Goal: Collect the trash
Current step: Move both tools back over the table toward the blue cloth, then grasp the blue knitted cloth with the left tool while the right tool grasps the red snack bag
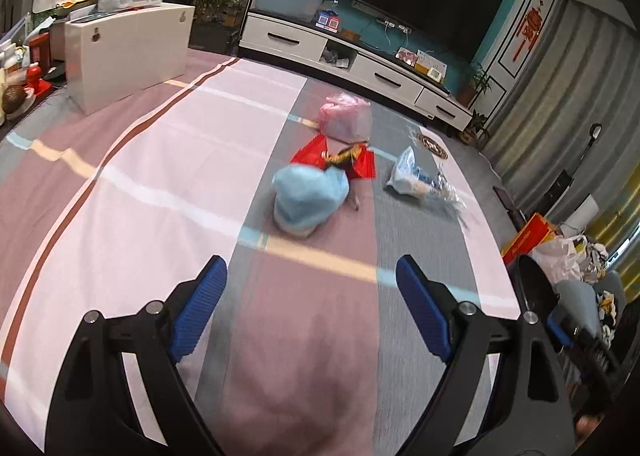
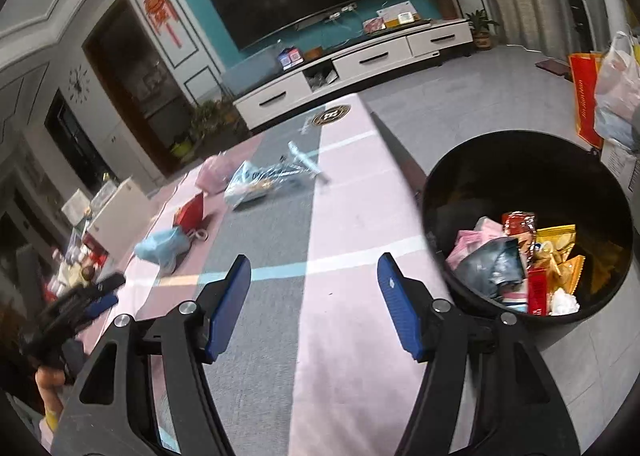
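Trash: crumpled light-blue plastic bag (image 1: 308,197) ahead of left gripper (image 1: 312,288) (jaws wide, empty).
Bin: round black trash bin (image 2: 440,191) beside right gripper (image 2: 314,280), spread, empty.

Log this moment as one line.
task: collect trash | left tool: open, empty | right tool: open, empty | crumpled light-blue plastic bag: on striped cloth | round black bin: part filled

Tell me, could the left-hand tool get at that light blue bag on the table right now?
Probably yes. The left gripper has its jaws wide open and empty, and the light blue bag lies ahead of them on the striped tablecloth, with only bare cloth between.
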Demonstrator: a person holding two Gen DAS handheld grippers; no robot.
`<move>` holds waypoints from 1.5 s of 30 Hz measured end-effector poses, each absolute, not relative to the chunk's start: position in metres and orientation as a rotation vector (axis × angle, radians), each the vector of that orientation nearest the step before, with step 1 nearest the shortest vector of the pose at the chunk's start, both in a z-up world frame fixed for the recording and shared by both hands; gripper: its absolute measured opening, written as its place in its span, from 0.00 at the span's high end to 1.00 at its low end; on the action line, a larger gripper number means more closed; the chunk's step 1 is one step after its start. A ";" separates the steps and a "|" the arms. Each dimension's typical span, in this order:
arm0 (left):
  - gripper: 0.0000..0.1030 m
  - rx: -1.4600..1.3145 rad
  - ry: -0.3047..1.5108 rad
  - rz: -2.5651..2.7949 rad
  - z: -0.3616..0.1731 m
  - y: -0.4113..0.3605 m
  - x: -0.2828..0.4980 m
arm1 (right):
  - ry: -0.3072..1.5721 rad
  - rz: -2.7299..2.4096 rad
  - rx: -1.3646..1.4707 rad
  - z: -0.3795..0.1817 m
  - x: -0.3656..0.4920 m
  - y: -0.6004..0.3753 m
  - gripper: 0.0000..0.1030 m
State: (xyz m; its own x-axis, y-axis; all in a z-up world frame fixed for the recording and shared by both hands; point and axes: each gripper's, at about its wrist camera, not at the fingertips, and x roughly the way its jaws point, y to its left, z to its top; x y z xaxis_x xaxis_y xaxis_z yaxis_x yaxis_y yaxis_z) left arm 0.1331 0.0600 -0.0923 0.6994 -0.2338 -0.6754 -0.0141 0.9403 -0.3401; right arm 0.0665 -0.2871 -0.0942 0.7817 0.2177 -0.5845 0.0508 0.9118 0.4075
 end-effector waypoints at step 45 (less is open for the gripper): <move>0.88 -0.547 0.677 -0.170 -0.100 0.159 0.149 | 0.837 0.268 -0.320 -0.128 0.270 -0.039 0.89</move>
